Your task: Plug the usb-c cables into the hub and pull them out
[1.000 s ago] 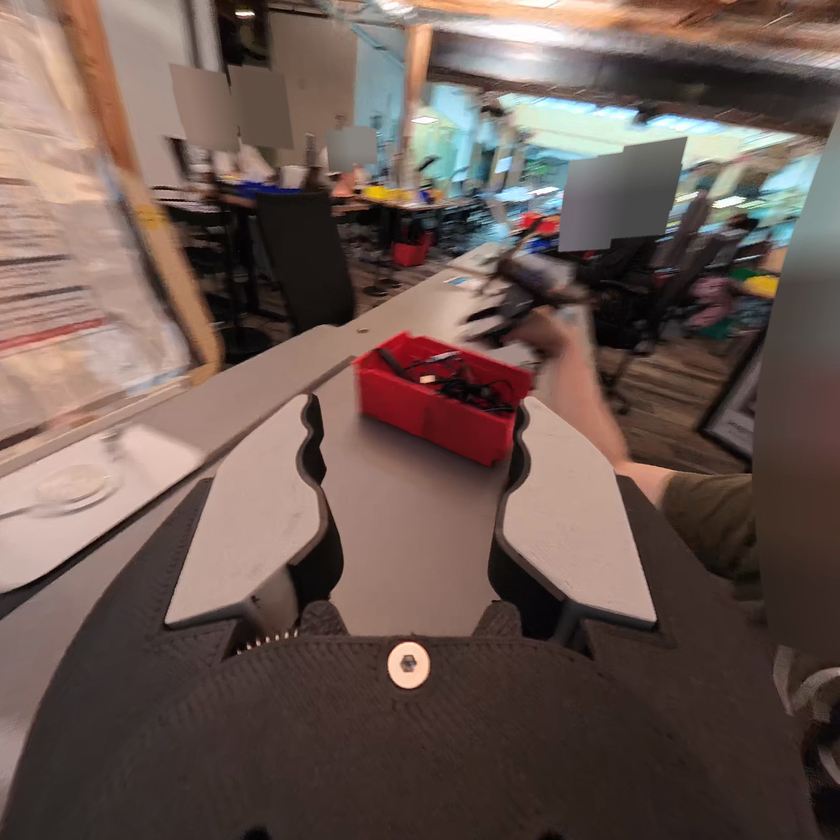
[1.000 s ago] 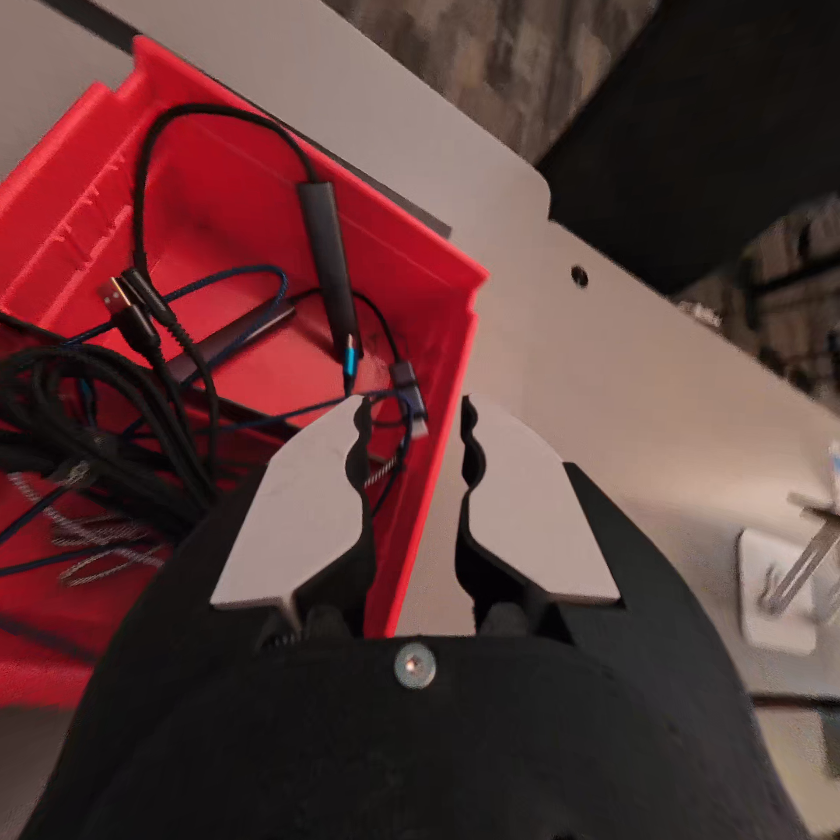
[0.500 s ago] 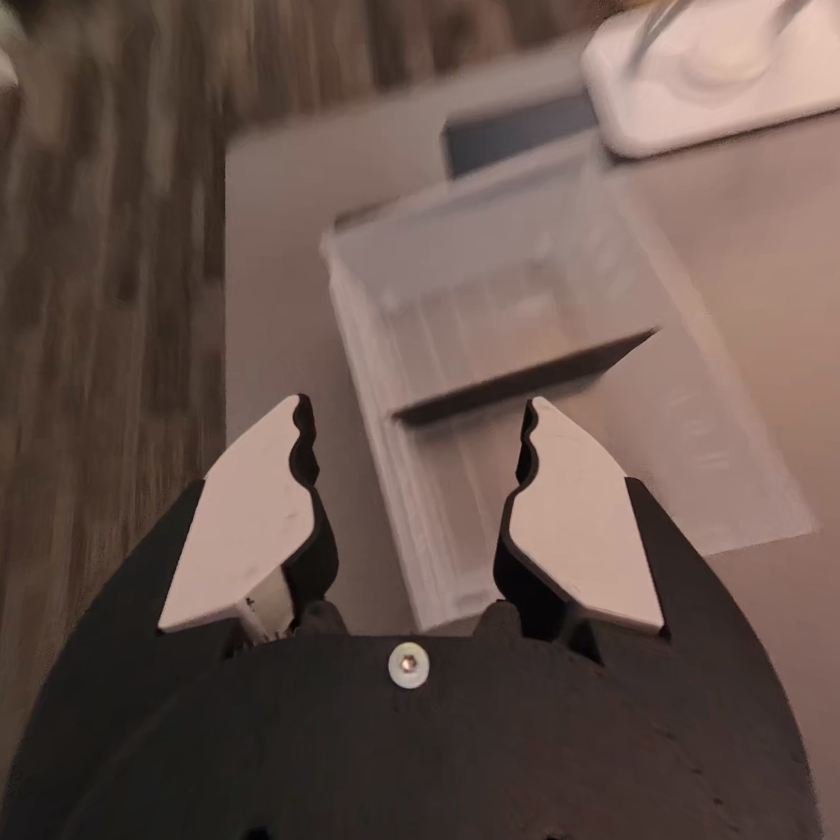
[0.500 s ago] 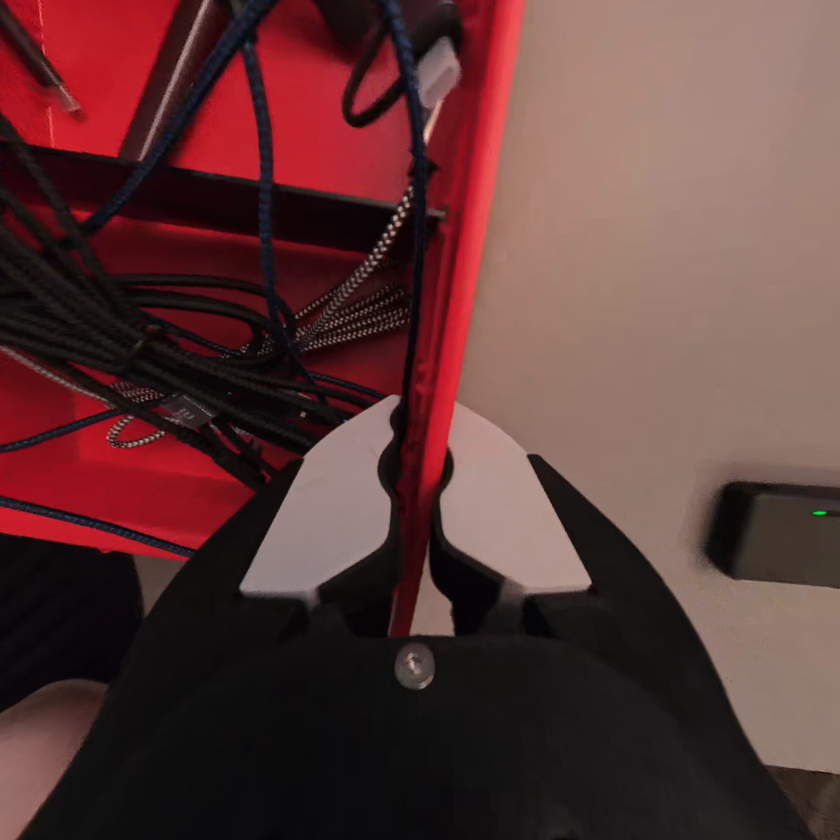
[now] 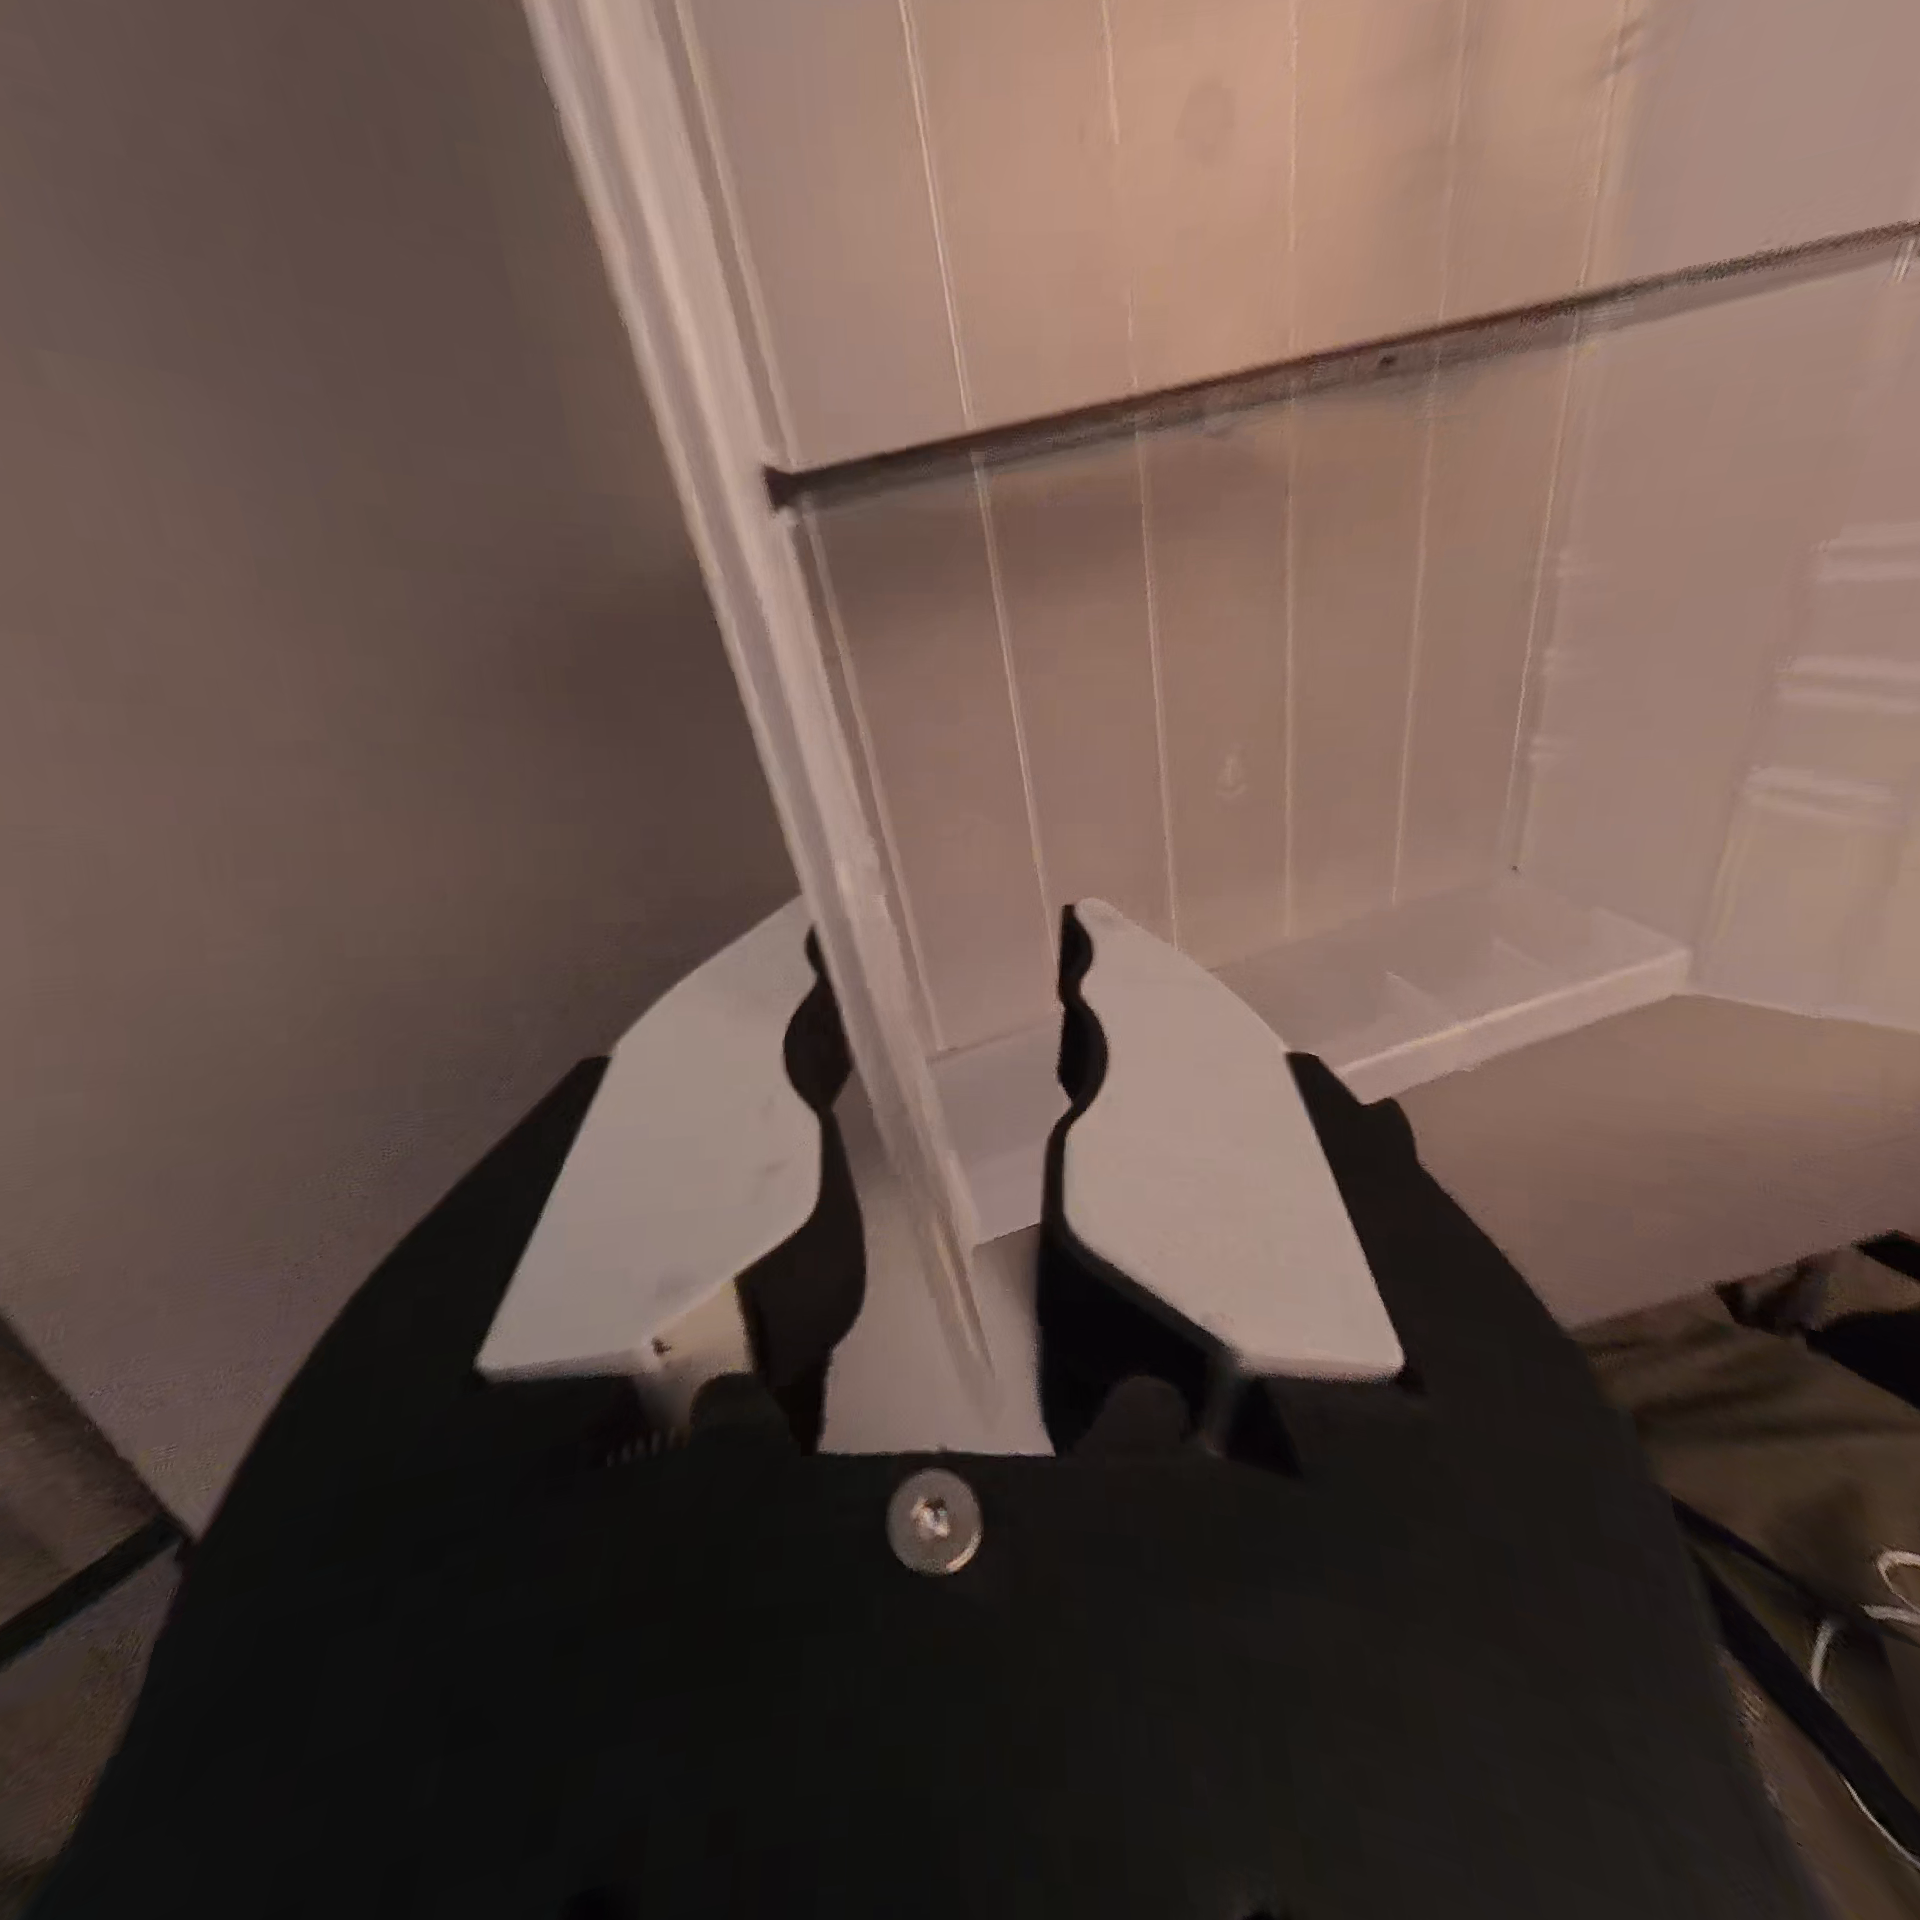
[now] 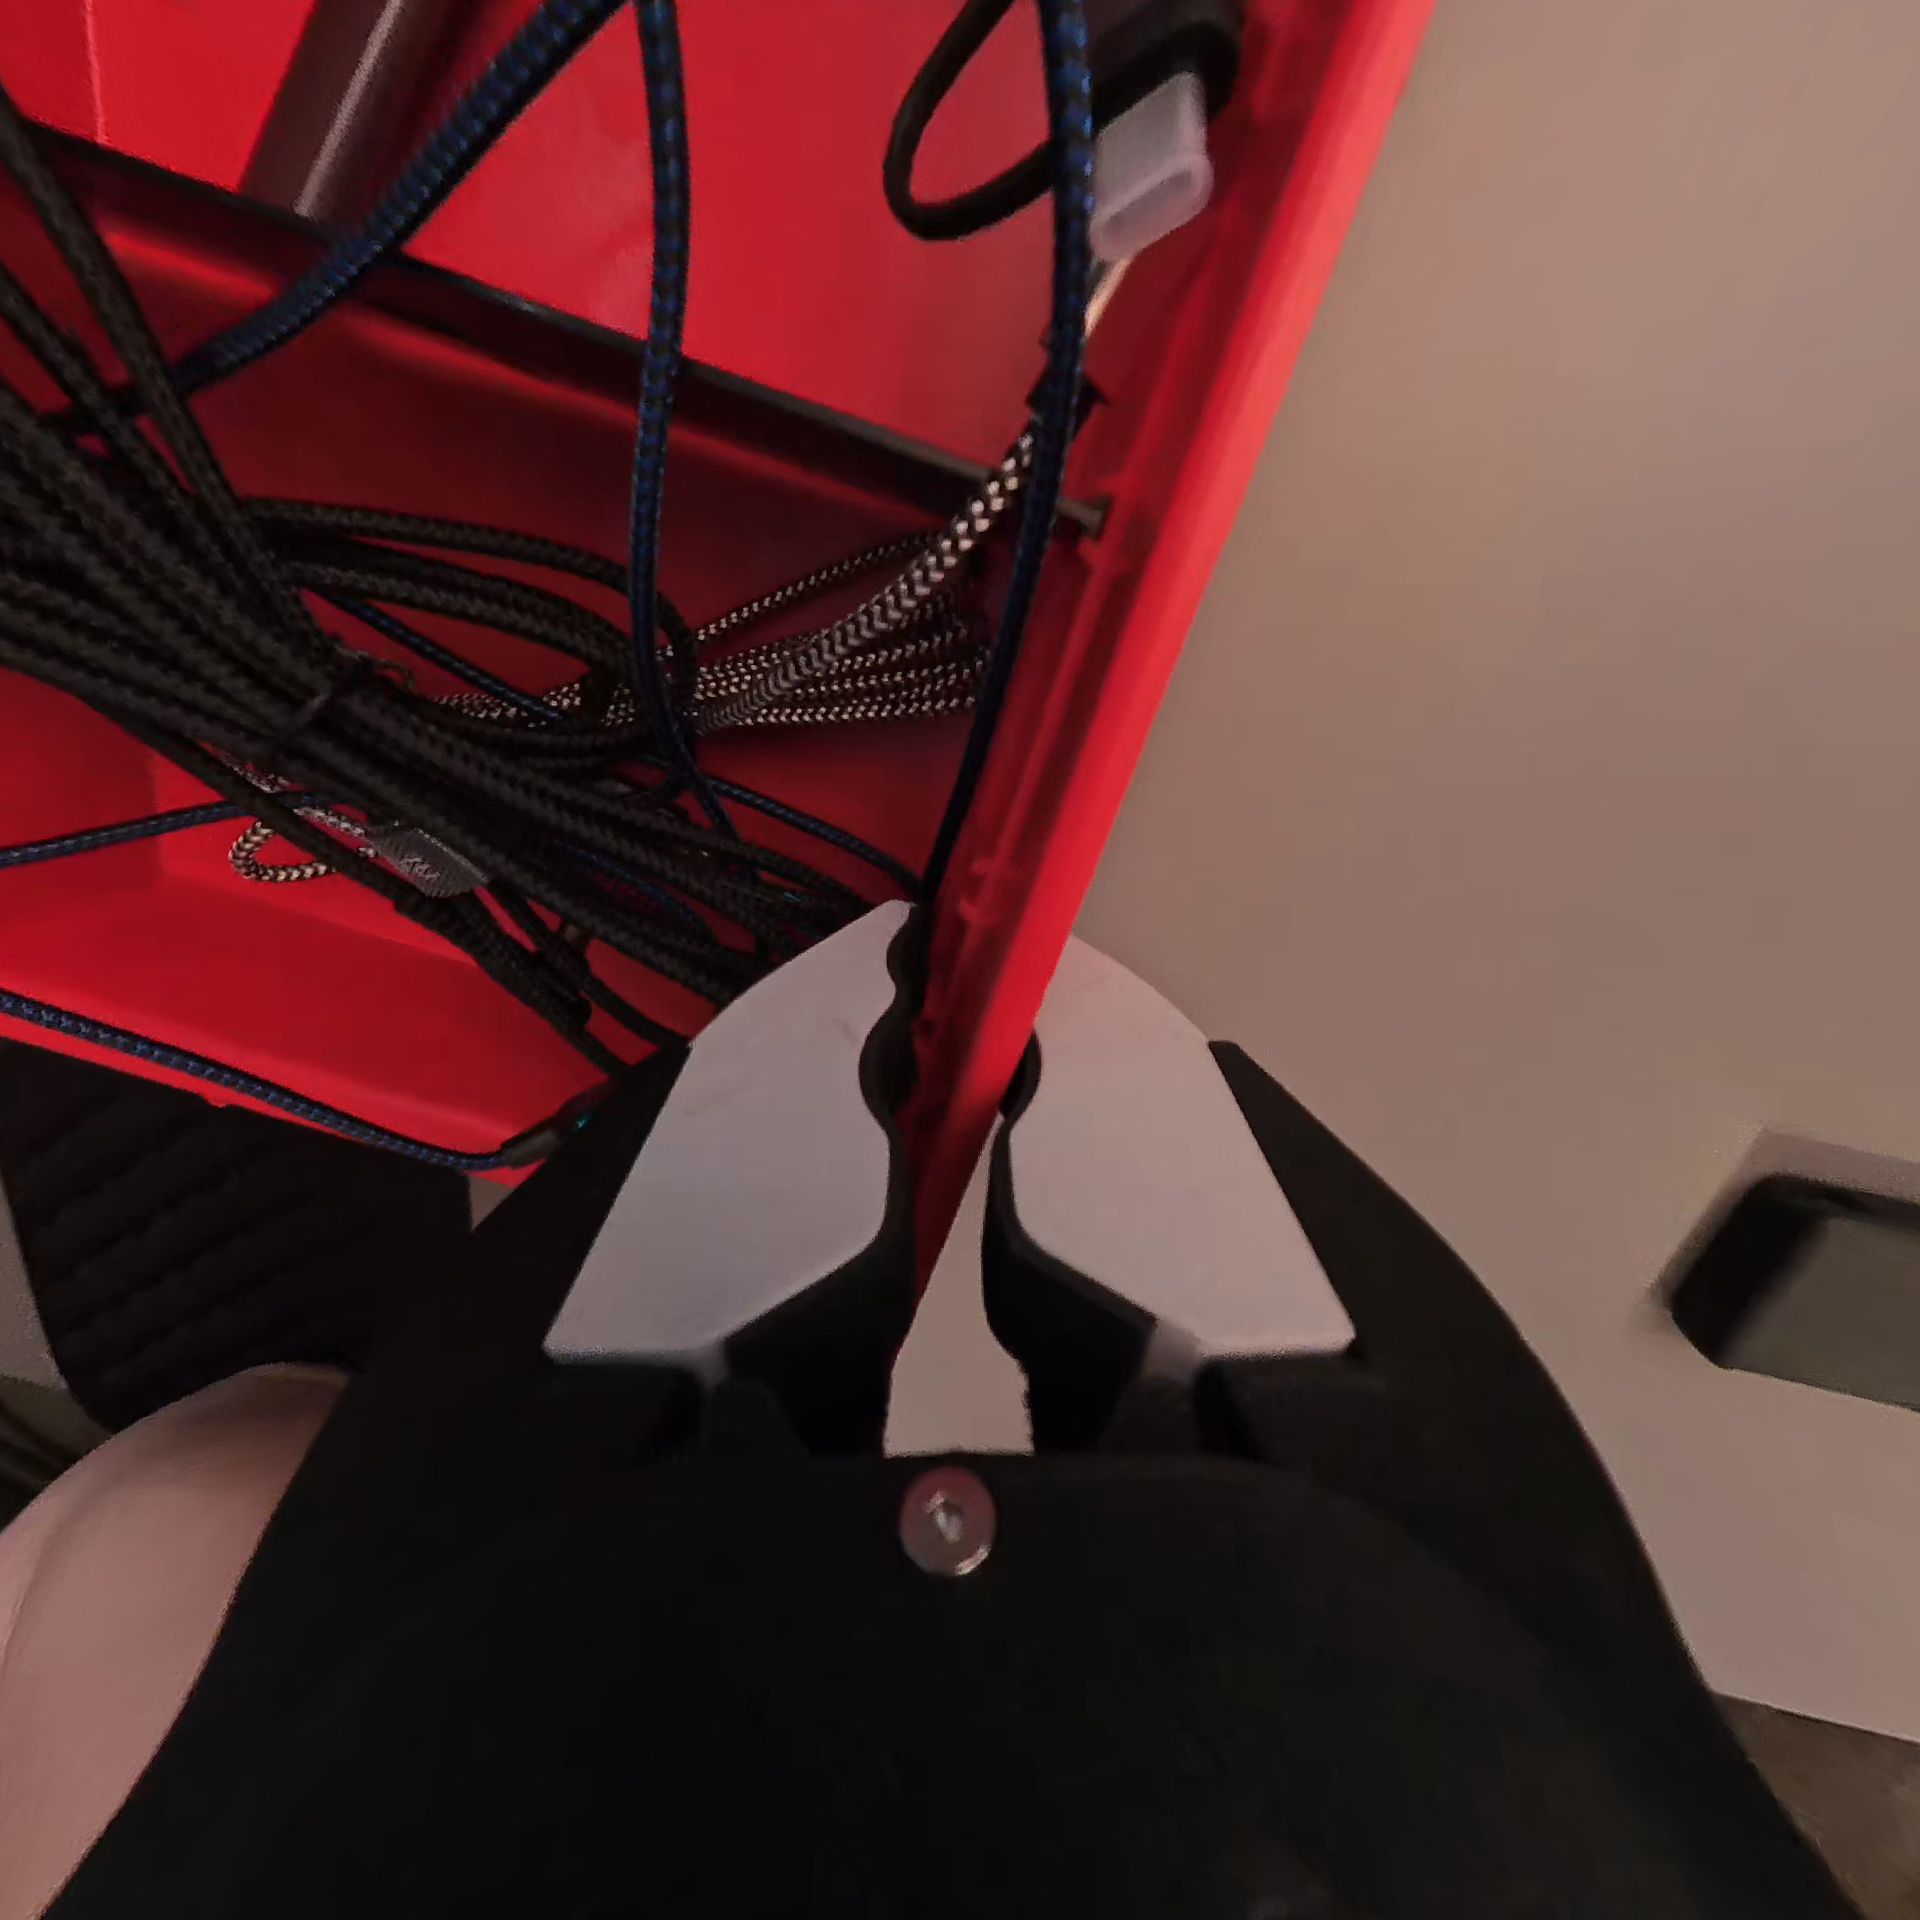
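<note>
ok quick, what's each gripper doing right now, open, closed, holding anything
Left gripper: open, straddling the clear bin's wall, not clamped.
Right gripper: shut on the red bin's wall.

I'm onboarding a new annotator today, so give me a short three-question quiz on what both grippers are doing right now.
1. True or false: the right gripper is shut on the side wall of the red bin.
2. The left gripper straddles the wall of: A) a clear plastic bin B) a red bin C) a cardboard box
3. Fill in: the braided cables lie ___ the red bin.

Key: 1 true. 2 A; its jaws stand apart, with a gap showing on the inner side. 3 inside.
</note>
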Action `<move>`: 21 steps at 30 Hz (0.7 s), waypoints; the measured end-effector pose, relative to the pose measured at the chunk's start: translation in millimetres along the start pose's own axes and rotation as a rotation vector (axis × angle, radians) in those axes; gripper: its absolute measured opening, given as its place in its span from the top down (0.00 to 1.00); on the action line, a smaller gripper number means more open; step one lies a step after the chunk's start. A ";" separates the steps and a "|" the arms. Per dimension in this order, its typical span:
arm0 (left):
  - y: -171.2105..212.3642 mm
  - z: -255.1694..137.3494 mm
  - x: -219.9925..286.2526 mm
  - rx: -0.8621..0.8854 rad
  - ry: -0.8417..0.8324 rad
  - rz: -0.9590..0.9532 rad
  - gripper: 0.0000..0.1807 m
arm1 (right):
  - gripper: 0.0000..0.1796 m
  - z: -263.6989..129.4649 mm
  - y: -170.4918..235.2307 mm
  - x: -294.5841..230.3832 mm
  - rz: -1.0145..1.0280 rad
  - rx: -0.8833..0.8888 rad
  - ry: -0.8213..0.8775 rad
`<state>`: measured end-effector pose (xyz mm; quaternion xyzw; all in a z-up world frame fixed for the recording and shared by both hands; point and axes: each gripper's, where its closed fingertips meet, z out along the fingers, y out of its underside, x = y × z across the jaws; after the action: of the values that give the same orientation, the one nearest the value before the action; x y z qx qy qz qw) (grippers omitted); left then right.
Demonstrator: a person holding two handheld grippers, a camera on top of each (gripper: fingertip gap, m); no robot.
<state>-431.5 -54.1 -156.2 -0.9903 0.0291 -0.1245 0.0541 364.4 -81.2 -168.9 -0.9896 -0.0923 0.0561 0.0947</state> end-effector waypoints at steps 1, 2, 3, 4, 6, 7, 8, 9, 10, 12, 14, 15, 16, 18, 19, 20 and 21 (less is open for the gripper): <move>1.6 4.7 -0.7 -0.030 -0.010 0.012 0.80 | 0.95 1.0 -2.2 -7.1 -0.020 -0.017 -0.008; 2.8 8.7 -4.2 -0.061 -0.045 0.030 0.82 | 0.95 1.9 -4.2 -14.9 -0.036 -0.036 -0.018; 3.9 11.4 -8.1 -0.090 -0.089 0.053 0.88 | 0.95 2.9 -6.0 -23.1 -0.050 -0.058 -0.028; 4.6 13.3 -7.7 -0.114 -0.110 0.084 0.94 | 0.95 3.9 -7.9 -31.3 -0.068 -0.081 -0.033; 2.6 17.5 7.1 -0.132 -0.088 0.169 0.93 | 0.95 5.2 -12.5 -47.9 -0.106 -0.127 -0.033; 1.0 20.0 17.0 -0.138 -0.070 0.199 0.90 | 0.95 6.2 -14.1 -56.8 -0.115 -0.156 -0.034; -0.8 22.3 26.0 -0.147 -0.060 0.215 0.90 | 0.95 7.1 -15.6 -66.4 -0.118 -0.185 -0.040; -2.4 24.6 33.6 -0.164 -0.066 0.227 0.90 | 0.95 7.8 -18.0 -76.3 -0.114 -0.209 -0.047; -3.8 26.9 40.5 -0.184 -0.082 0.236 0.91 | 0.95 8.7 -19.9 -86.3 -0.114 -0.233 -0.055; -6.1 31.5 55.5 -0.221 -0.120 0.265 0.92 | 0.94 10.6 -24.2 -105.0 -0.127 -0.267 -0.067; -6.8 36.4 73.2 -0.252 -0.145 0.297 0.91 | 0.94 12.1 -29.0 -119.4 -0.148 -0.287 -0.061; -6.0 38.7 82.7 -0.267 -0.152 0.311 0.90 | 0.94 12.8 -30.8 -126.0 -0.153 -0.298 -0.063; -4.6 40.9 91.7 -0.284 -0.160 0.330 0.89 | 0.94 13.6 -32.5 -132.8 -0.156 -0.305 -0.073; -3.0 44.2 105.8 -0.310 -0.196 0.381 0.85 | 0.93 14.9 -35.0 -142.9 -0.176 -0.319 -0.074; -2.7 45.6 111.6 -0.318 -0.215 0.403 0.83 | 0.92 15.4 -36.2 -145.9 -0.192 -0.323 -0.063; -2.2 47.0 117.3 -0.325 -0.227 0.417 0.82 | 0.90 15.8 -37.0 -147.8 -0.215 -0.330 -0.047; -1.3 48.3 123.2 -0.330 -0.229 0.427 0.81 | 0.89 16.3 -37.8 -148.5 -0.238 -0.336 -0.027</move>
<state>-300.2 -56.8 -172.6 -0.9648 0.2503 0.0086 -0.0800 210.8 -70.6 -163.4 -0.9728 -0.2180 0.0414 -0.0669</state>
